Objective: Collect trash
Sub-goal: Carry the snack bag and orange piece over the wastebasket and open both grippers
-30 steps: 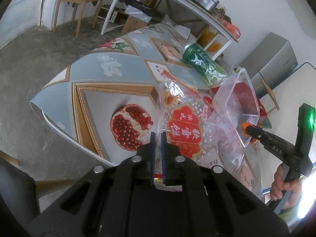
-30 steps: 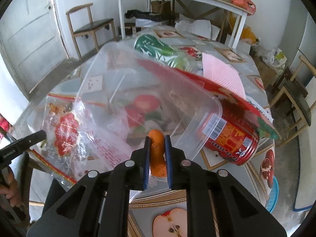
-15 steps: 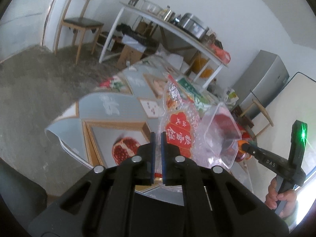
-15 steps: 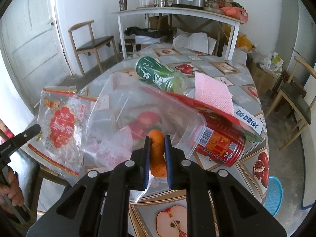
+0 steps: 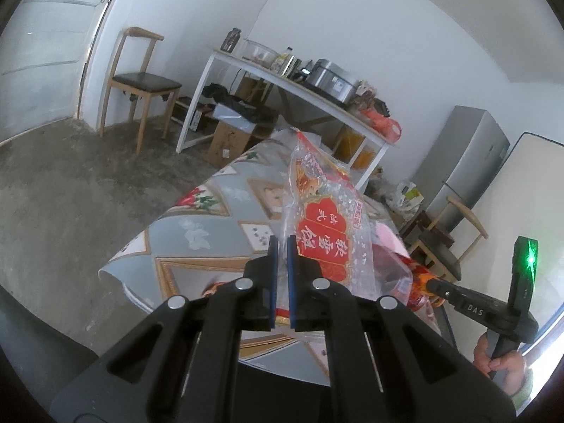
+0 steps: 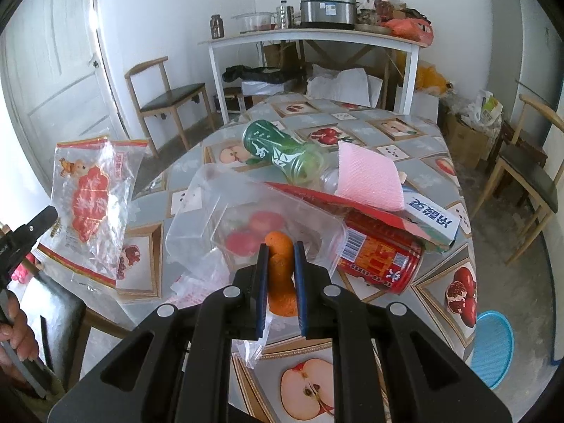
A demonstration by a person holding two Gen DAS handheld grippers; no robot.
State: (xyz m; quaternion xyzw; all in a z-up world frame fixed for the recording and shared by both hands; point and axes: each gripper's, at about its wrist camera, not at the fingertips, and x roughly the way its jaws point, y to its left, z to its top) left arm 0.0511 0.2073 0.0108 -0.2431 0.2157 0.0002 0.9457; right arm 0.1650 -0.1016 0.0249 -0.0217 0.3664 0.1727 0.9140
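Observation:
My left gripper [image 5: 281, 243] is shut on the edge of a clear snack bag with a red label [image 5: 328, 232], which hangs in the air above the table's near corner. The same bag [image 6: 88, 197] shows at the left of the right wrist view. My right gripper [image 6: 280, 246] is shut on an orange piece [image 6: 280, 292]. A clear plastic tub [image 6: 246, 211] lies right against its fingertips; I cannot tell whether the tub's rim is pinched too. Behind it on the fruit-print table [image 6: 416, 130] lie a red can [image 6: 380, 257], a green can [image 6: 278, 148], a pink napkin [image 6: 366, 176] and a small carton [image 6: 433, 218].
A blue basin [image 6: 493, 345] sits on the floor at the right. Wooden chairs [image 6: 169, 95] stand around the table. A white shelf table [image 6: 310, 37] with pots is at the back wall, and a grey fridge [image 5: 461, 162] stands to the right. A person's hand [image 5: 497, 359] holds the right gripper.
The left gripper has risen and tilted up, lifting the snack bag off the table. The right gripper has drawn back and up a little with the orange piece still in it.

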